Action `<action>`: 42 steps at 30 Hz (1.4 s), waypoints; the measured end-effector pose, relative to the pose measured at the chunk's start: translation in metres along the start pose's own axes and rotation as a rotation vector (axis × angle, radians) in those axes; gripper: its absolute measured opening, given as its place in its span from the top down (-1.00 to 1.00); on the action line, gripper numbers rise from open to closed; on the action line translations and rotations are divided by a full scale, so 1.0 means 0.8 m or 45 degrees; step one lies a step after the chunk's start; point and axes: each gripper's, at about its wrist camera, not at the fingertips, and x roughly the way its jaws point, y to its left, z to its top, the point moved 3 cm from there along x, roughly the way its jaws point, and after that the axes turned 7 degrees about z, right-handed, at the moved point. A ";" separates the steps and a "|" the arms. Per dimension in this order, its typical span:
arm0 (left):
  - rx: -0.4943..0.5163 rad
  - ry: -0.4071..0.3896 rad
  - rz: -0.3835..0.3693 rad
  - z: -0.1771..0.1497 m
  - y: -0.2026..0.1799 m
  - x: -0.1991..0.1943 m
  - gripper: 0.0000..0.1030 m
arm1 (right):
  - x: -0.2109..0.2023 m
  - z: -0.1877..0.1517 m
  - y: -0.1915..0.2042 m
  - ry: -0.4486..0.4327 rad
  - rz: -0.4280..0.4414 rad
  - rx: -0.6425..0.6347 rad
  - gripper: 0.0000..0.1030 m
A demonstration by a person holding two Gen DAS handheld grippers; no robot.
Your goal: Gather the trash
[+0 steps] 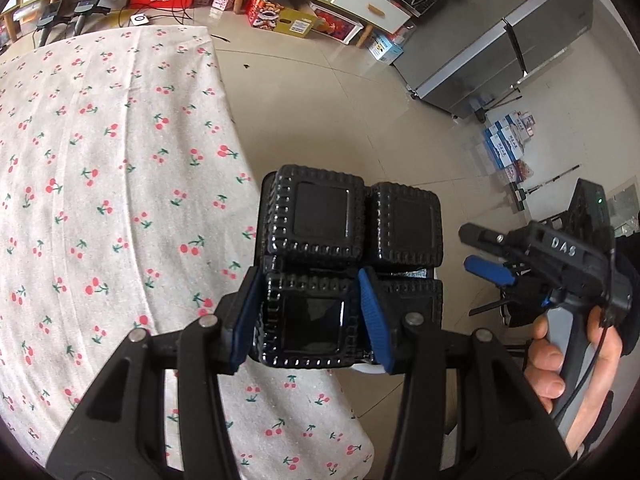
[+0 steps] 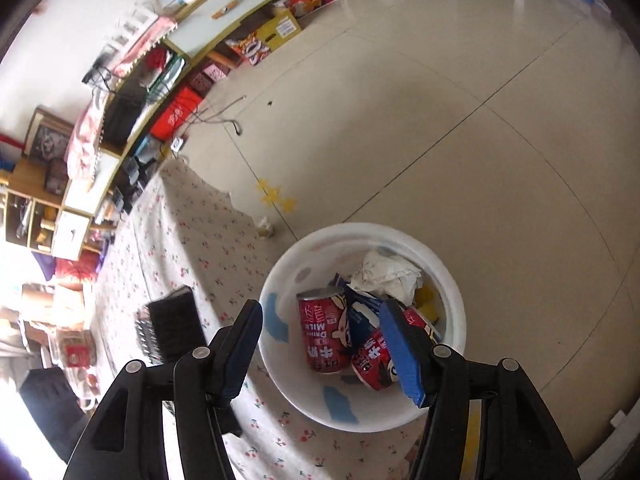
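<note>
Red "DRINK MILK" can (image 2: 322, 334) below parted, empty right hand-held gripper (image 2: 320, 354); left hand-held gripper (image 1: 308, 316) clamps black tray (image 1: 320, 224)

Left gripper (image 1: 308, 316) angled downward, pads clamped on black plastic tray (image 1: 352, 264). Right gripper (image 2: 322, 350) angled downward, jaws apart, empty; hand (image 1: 568, 364) on handle.

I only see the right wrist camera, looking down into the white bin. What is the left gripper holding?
Observer: The left gripper is shut on a black plastic tray with four square pockets.
Operator: Which part do the jaws pinch?
Observer: The near left pocket, one jaw on each side of it.
Operator: Is the tray over the table?
Observer: Partly. Its left side is above the cherry-print tablecloth, its right side above the floor.
</note>
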 end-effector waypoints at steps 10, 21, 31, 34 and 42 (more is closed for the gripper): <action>0.170 0.082 0.027 0.000 -0.083 0.056 0.01 | -0.072 0.014 -0.024 -0.287 0.029 0.191 -0.26; 0.169 0.127 0.049 0.003 -0.098 0.082 -0.36 | -0.089 0.019 -0.035 -0.310 0.121 0.239 -0.26; 0.175 0.068 0.085 0.004 -0.081 0.070 -0.42 | -0.085 0.015 -0.015 -0.306 0.139 0.193 -0.27; 0.219 0.080 0.172 0.002 -0.090 0.090 -0.48 | -0.086 0.014 -0.010 -0.309 0.144 0.182 -0.27; 0.270 0.051 0.187 -0.003 -0.095 0.091 -0.52 | -0.012 0.006 -0.029 -0.007 0.173 0.196 -0.33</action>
